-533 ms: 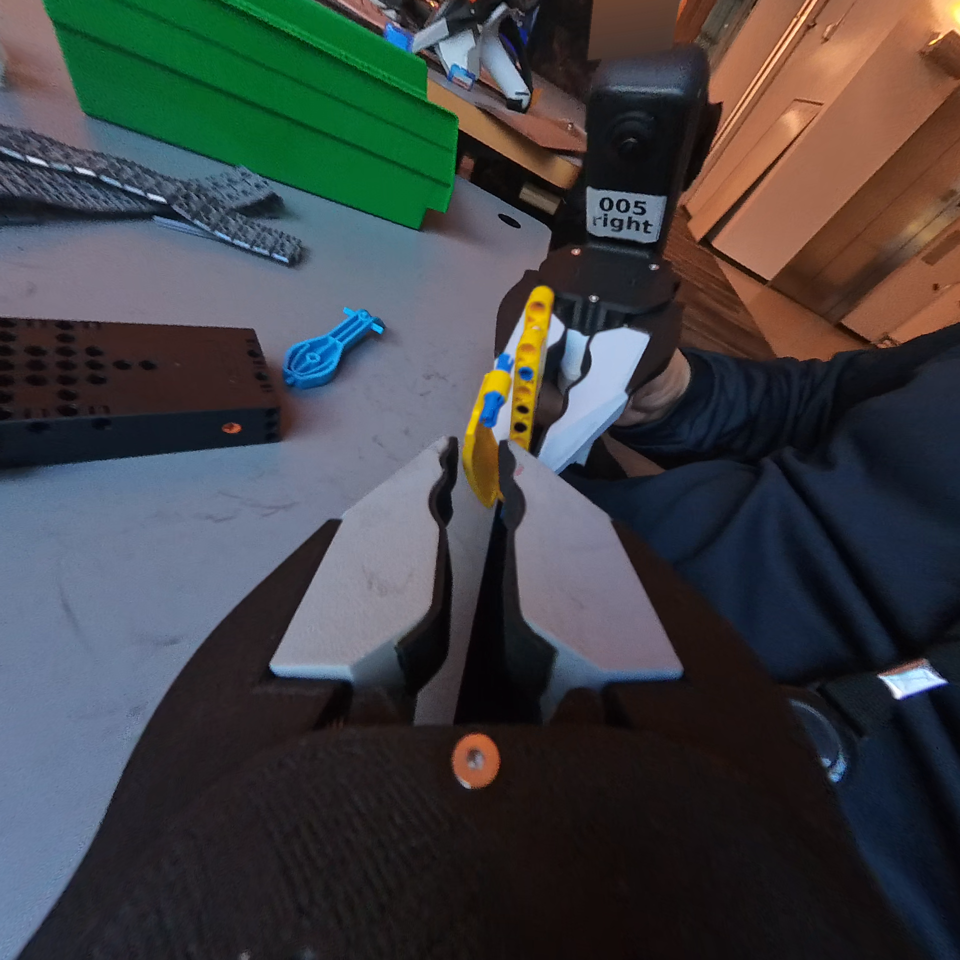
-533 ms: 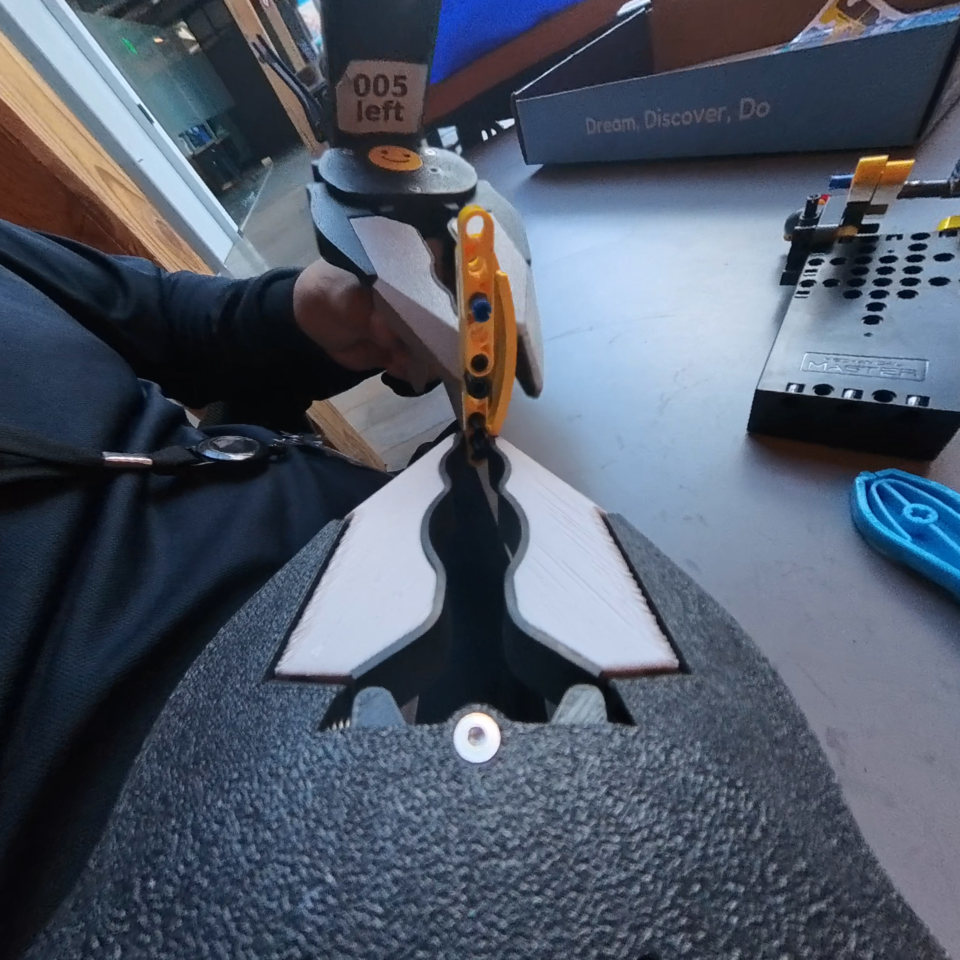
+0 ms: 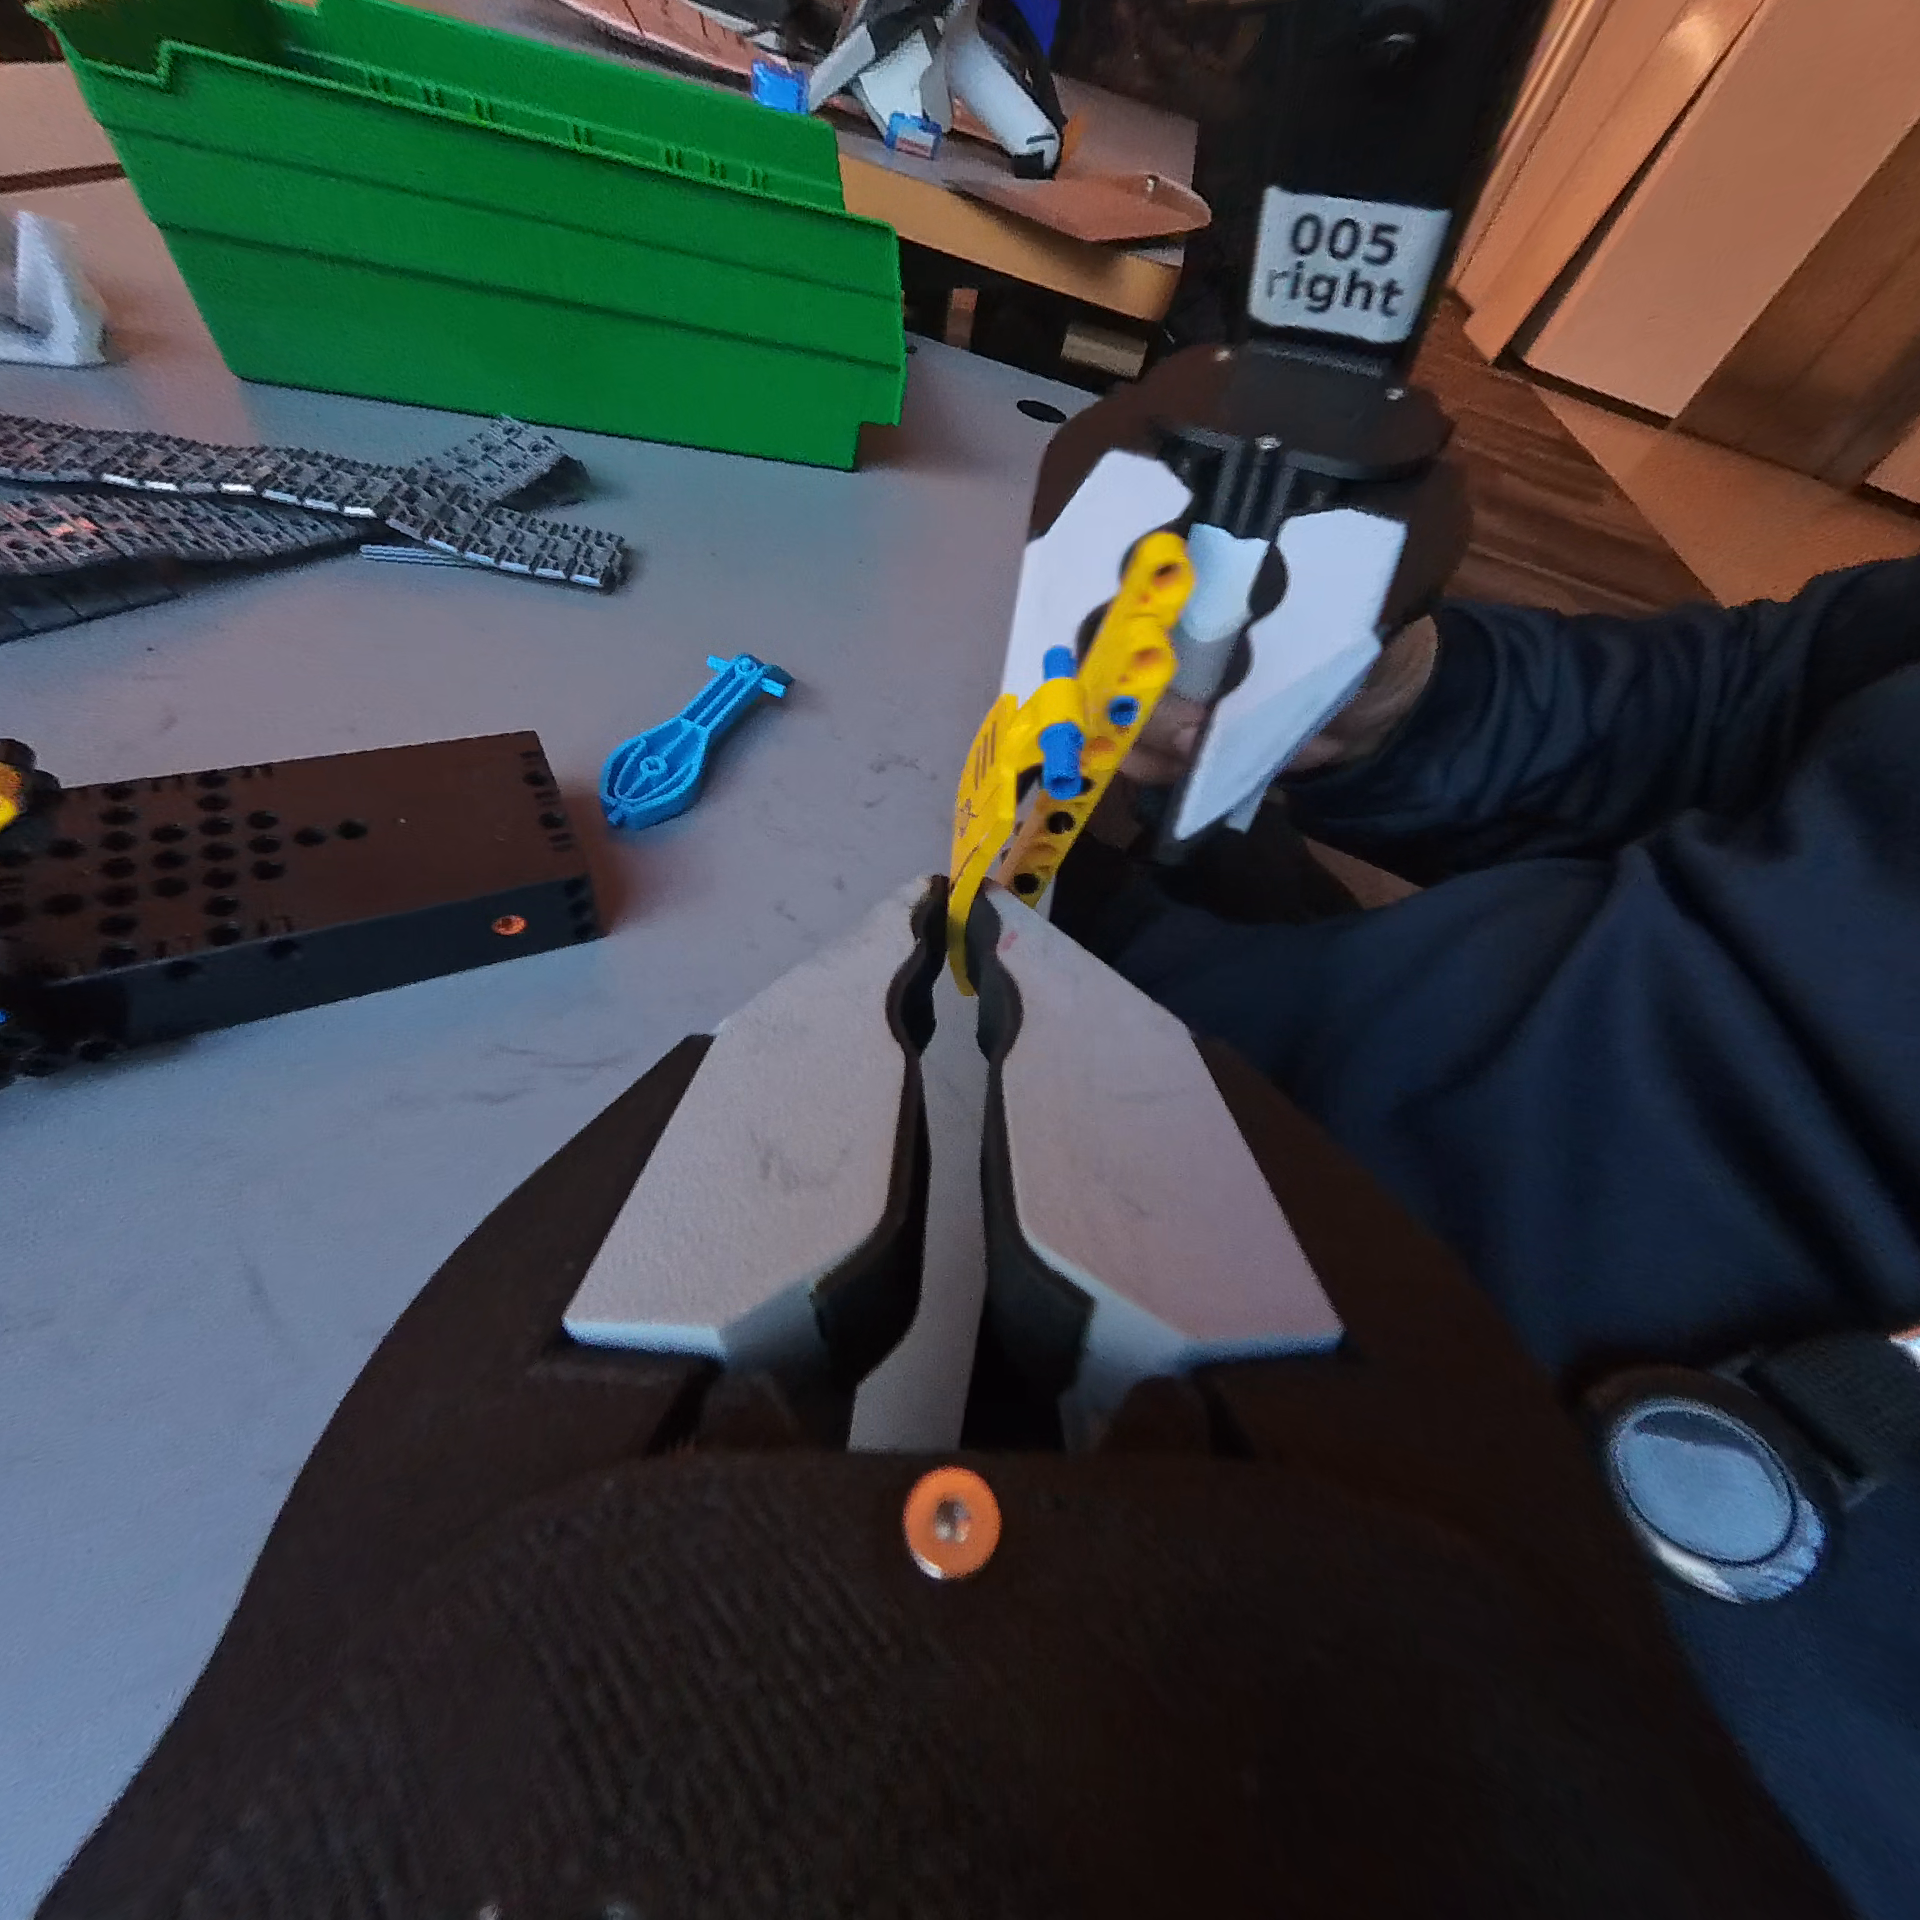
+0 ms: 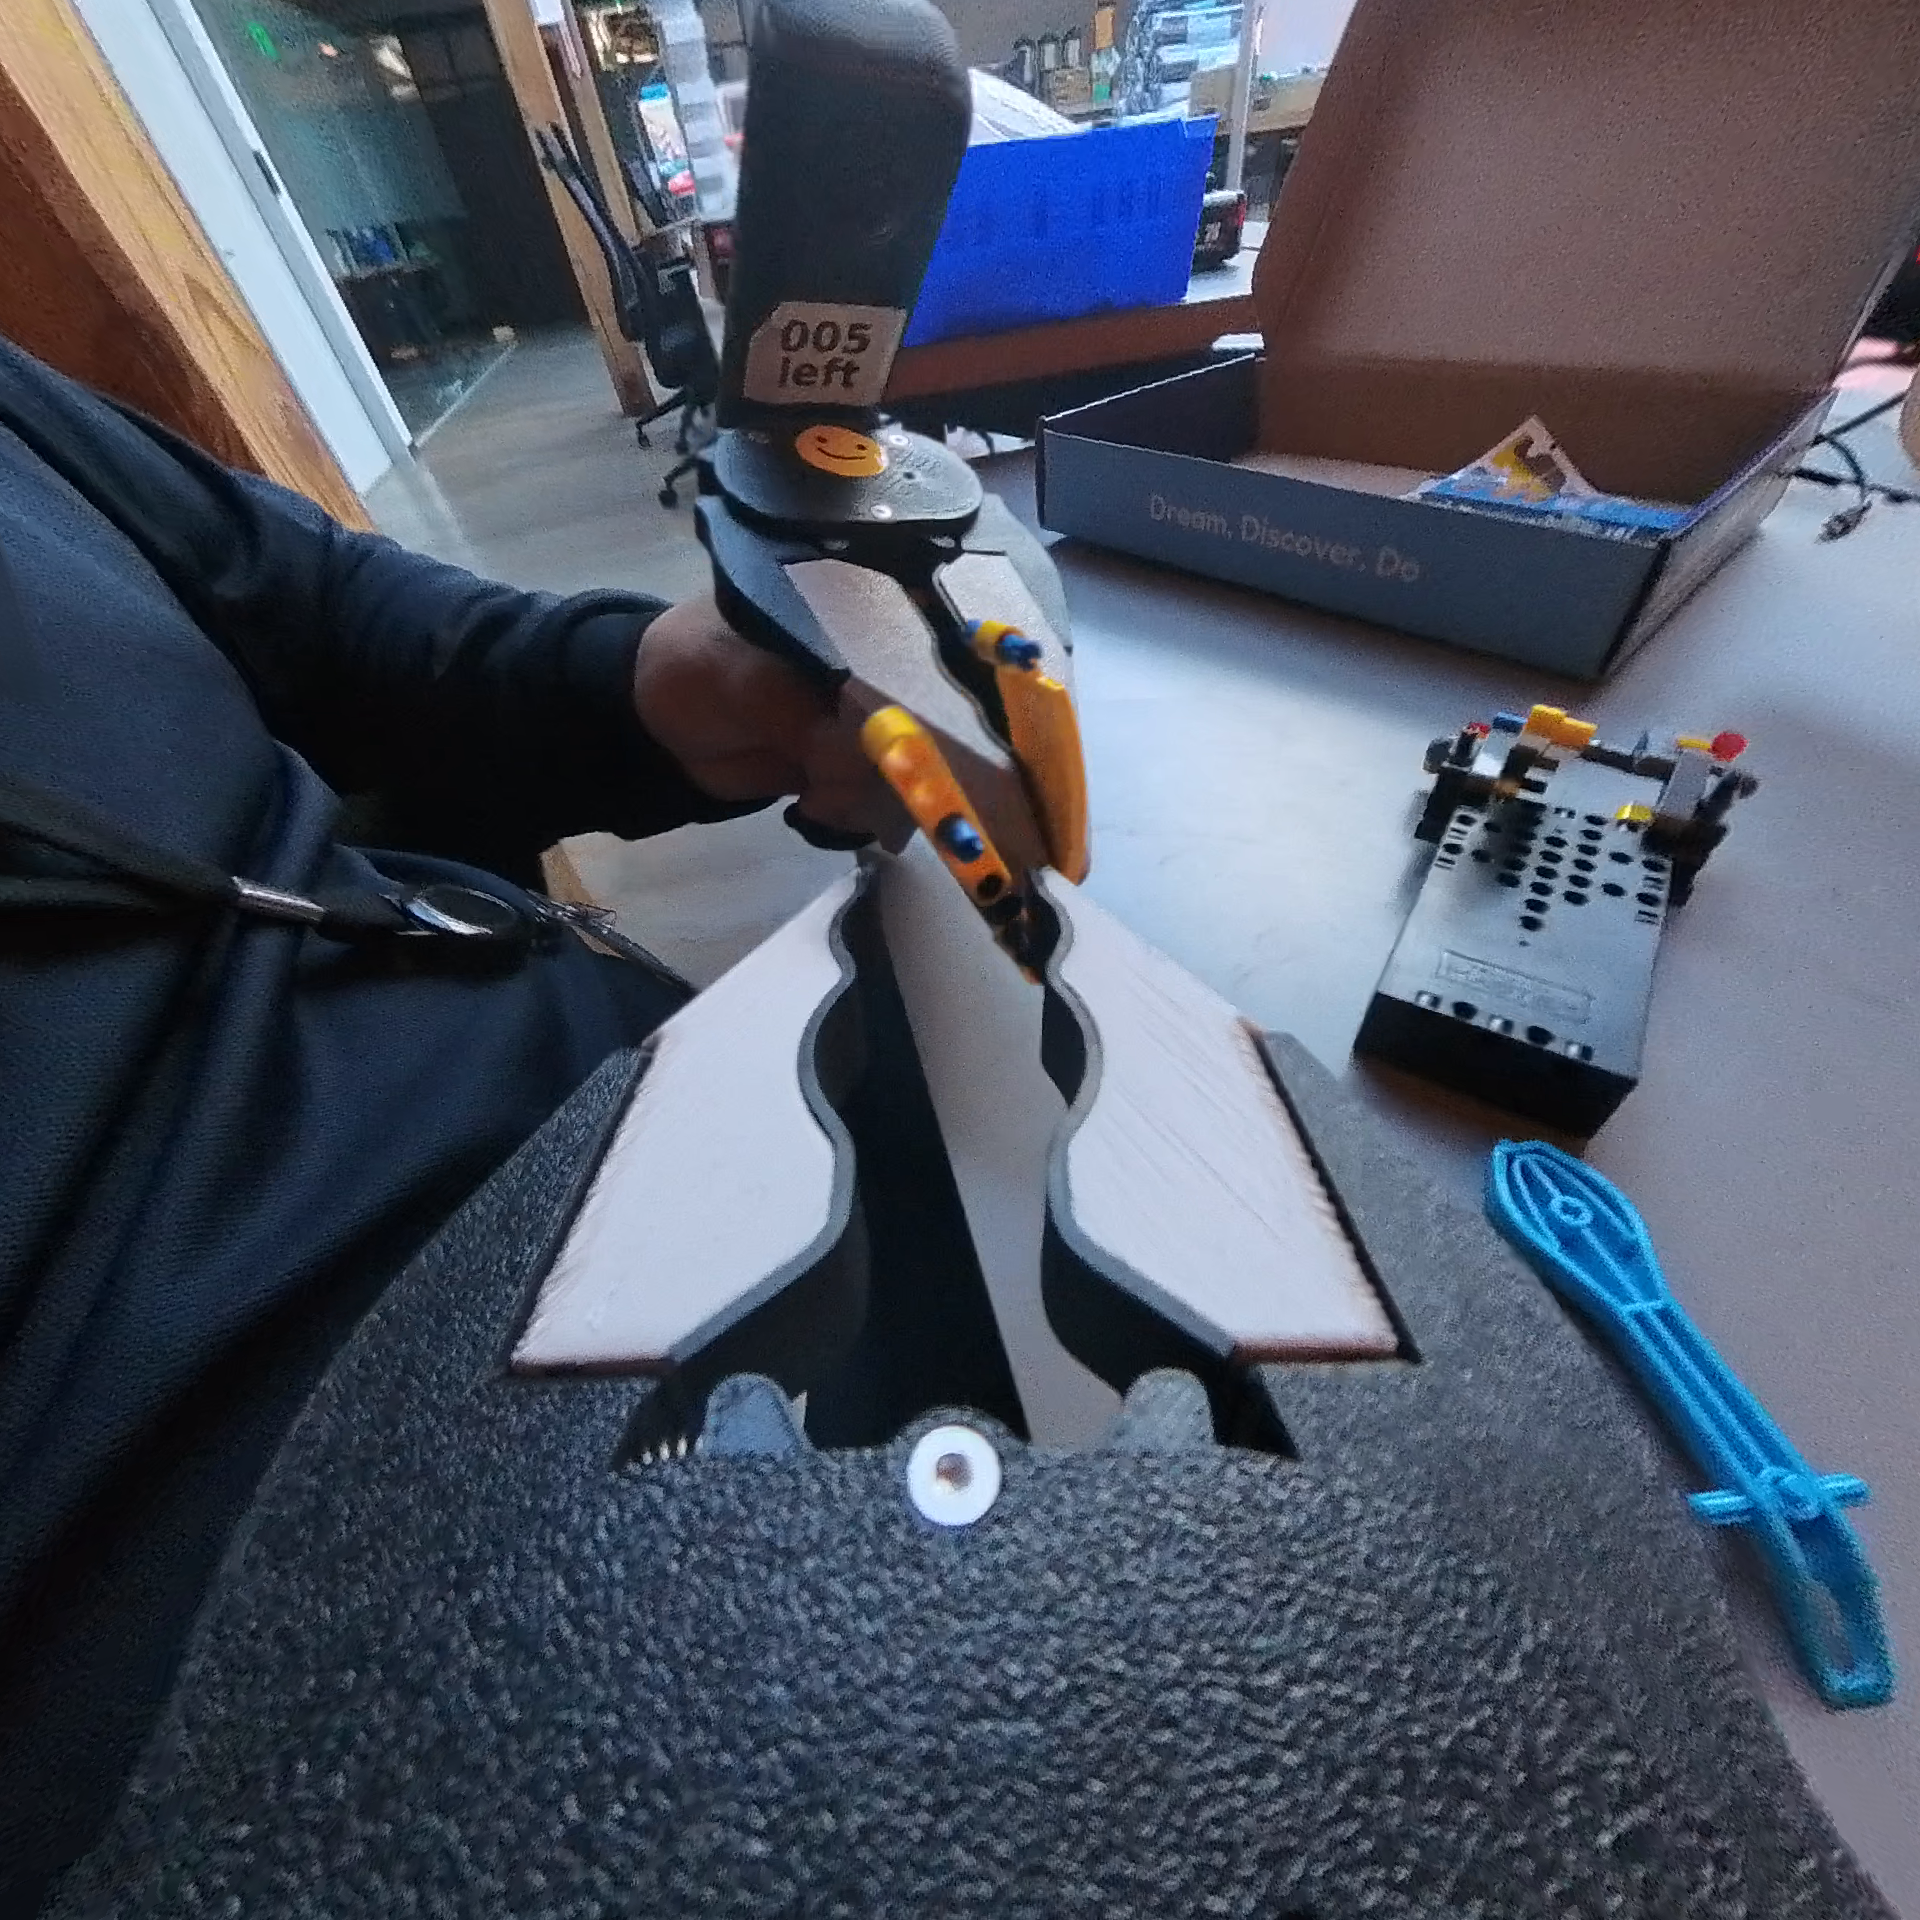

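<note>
Above the grey table [image 3: 312,1195], the left gripper [image 3: 951,914] pinches the curved yellow panel [image 3: 987,821]. Earlier the right gripper [image 4: 961,904] clamped the yellow holed beam [image 4: 940,816] upright; now its fingers stand apart and the beam tilts, touching only the right finger. The blue tool [image 3: 681,743] and the black pegboard block [image 3: 291,862] lie unmoved.
</note>
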Motion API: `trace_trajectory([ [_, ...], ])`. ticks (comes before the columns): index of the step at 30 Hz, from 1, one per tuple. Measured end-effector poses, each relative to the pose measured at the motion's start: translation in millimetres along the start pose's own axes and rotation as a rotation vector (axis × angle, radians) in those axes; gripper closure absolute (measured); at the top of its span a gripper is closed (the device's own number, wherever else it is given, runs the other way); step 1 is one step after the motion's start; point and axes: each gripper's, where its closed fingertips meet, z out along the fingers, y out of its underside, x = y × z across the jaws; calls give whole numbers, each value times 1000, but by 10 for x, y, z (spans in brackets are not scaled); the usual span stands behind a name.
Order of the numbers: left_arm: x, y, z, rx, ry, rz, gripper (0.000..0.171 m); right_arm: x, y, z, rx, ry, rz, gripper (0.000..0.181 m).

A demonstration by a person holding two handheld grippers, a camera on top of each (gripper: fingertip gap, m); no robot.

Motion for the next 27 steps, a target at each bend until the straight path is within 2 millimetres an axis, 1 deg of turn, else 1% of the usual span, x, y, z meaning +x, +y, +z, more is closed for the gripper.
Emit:
trace_trajectory([
  [3,-87,-61,-45,19,-35,13,171,2,22,6,-24,16,-52,155],
  [5,-183,-144,-111,57,-79,32,171,10,72,5,-52,15,-64,155],
  [7,-252,-234,-182,101,-97,28,171,43,146,-16,-97,16,-64,153],
  [10,-272,-347,-261,158,-91,39,171,151,239,-102,-157,21,-14,147],
  [13,-219,-402,-287,178,-81,80,171,204,155,-184,-106,-26,123,143],
  [15,-179,-422,-279,189,-75,95,171,241,74,-189,-59,-45,195,142],
  [17,-154,-430,-260,195,-65,90,171,231,11,-127,-31,-80,245,139],
  [18,-146,-430,-246,196,-59,83,171,245,4,-74,-33,-81,261,134],
  [19,-137,-433,-234,199,-51,75,171,272,5,-16,-40,-72,256,130],
  [22,-106,-446,-209,211,-23,46,171,286,47,144,-77,-61,169,130],
  [24,-95,-447,-201,214,-11,33,171,283,100,223,-111,-53,110,138],
  [26,-85,-452,-203,220,-1,21,171,253,125,258,-127,-61,71,157],
  [27,-81,-450,-203,220,6,14,171,232,127,262,-128,-70,59,169],
])
